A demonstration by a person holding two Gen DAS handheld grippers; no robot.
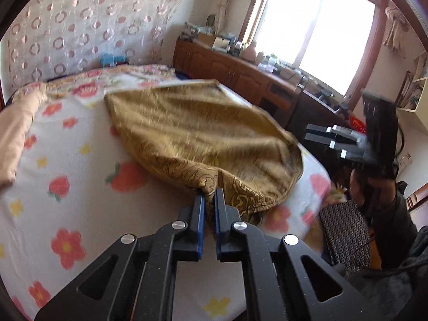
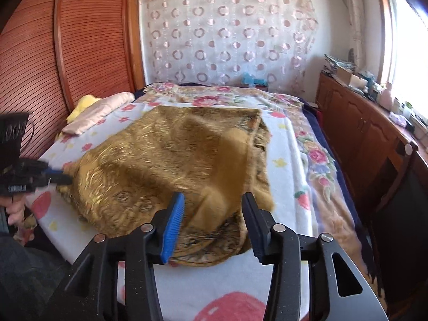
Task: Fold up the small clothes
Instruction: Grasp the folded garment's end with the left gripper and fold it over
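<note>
A golden-brown patterned garment [image 1: 192,133] lies rumpled on the flowered bed sheet [image 1: 67,160]. My left gripper [image 1: 210,195] is shut on a bunched near corner of it, and the cloth rises in a peak at the pads. From the right wrist view the same left gripper [image 2: 62,178] pinches the garment's [image 2: 165,155] left edge. My right gripper [image 2: 214,198] stands open just above the near right part of the cloth; its pads press on nothing. It also shows at the right of the left wrist view as the right gripper [image 1: 307,132], beyond the bed's edge.
A pink pillow [image 2: 99,112] lies at the head of the bed by the wooden headboard [image 2: 80,40]. A long wooden cabinet [image 2: 361,123] with clutter on top runs under the window. A dark patterned cushion [image 1: 345,235] sits beside the bed.
</note>
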